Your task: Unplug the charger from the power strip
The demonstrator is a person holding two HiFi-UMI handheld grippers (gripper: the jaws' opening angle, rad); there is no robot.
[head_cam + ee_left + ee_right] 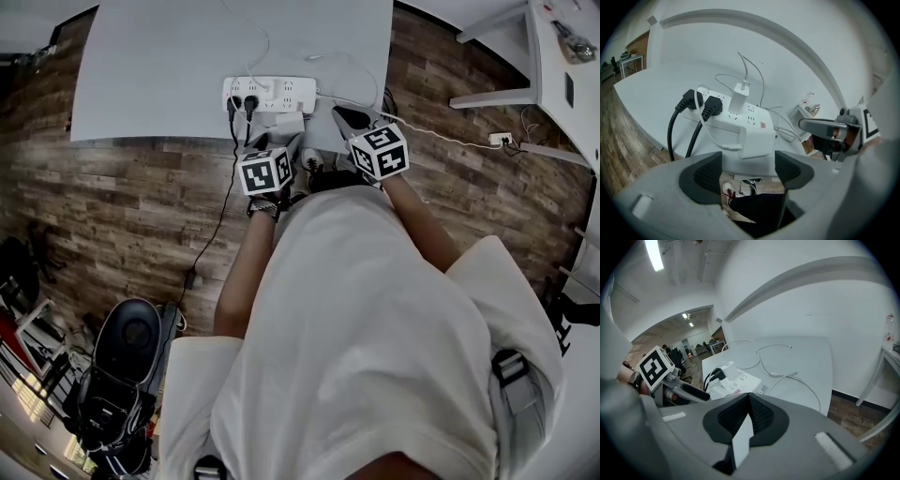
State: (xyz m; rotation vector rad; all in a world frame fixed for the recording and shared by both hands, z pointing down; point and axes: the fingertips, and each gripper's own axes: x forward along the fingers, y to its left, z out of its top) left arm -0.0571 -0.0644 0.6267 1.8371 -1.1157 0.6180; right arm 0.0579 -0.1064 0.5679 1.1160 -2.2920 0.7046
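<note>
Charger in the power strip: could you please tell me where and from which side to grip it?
Probably the charger's boxy body, claw across its flat sides, coming from the near table edge: it stands upright on the strip, its cable leaves the top, and black plugs crowd one side.

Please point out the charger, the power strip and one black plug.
charger (739, 97): left gripper view, its white body.
power strip (755, 116): left gripper view, its top face.
black plug (712, 107): left gripper view, the plug's head.
</note>
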